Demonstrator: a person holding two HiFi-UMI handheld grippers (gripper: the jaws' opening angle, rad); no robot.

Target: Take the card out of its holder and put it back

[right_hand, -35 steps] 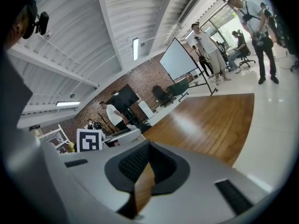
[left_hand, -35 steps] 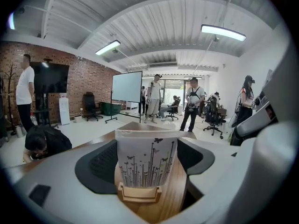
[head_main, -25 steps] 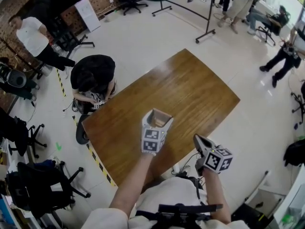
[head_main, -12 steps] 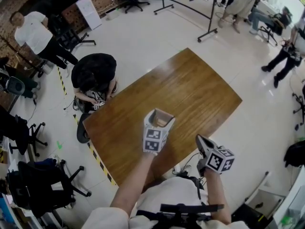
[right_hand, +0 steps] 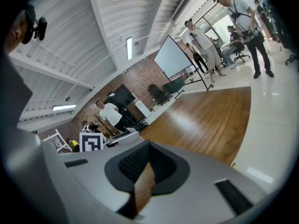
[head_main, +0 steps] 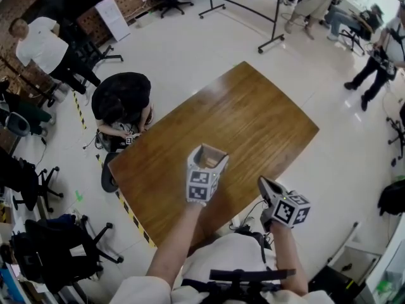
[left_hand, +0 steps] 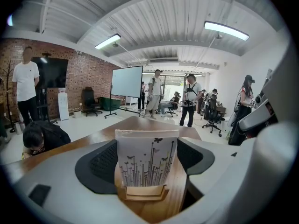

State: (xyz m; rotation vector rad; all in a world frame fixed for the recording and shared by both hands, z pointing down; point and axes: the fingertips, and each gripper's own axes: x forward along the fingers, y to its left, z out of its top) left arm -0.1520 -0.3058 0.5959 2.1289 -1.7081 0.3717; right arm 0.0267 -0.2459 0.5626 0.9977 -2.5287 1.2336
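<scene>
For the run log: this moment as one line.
left gripper: shut on card holder, card upright in it | right gripper: shut, empty

Over the table's (head_main: 253, 119) near half: card (left_hand: 147, 157) in holder (left_hand: 145, 193), between left gripper's (head_main: 207, 152) jaws; beyond table's near edge, right gripper (head_main: 262, 183).

White card (left_hand: 147, 157), dark butterfly-stem print; tan holder (left_hand: 142, 193); brown woodgrain table (head_main: 253, 119).
</scene>
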